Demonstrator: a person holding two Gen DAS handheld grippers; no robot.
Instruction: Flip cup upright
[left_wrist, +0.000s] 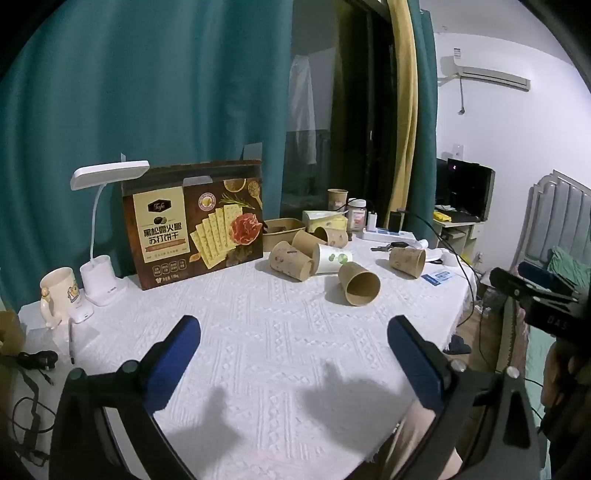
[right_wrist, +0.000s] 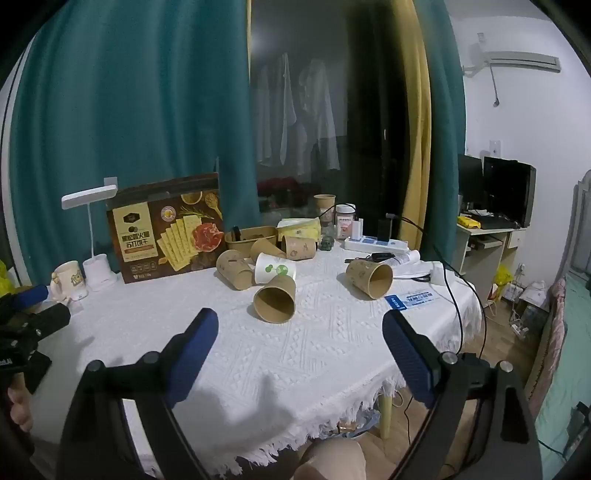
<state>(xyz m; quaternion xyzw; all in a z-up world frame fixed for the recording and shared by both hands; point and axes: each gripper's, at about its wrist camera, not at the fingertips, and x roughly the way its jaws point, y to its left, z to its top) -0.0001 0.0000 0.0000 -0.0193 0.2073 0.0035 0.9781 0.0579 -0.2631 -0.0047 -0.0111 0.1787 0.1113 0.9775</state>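
Several brown paper cups lie on their sides on the white tablecloth. The nearest brown cup points its mouth toward me. A second brown cup lies to its right. Behind them a white cup with green dots lies among more brown cups. My left gripper is open over bare cloth, well short of the cups. My right gripper is open too, with the nearest cup just beyond its fingertips. Neither holds anything.
A cracker box stands at the back left beside a white desk lamp and a mug. One brown cup stands upright at the back by a jar and a power strip. The table's fringed edge is near.
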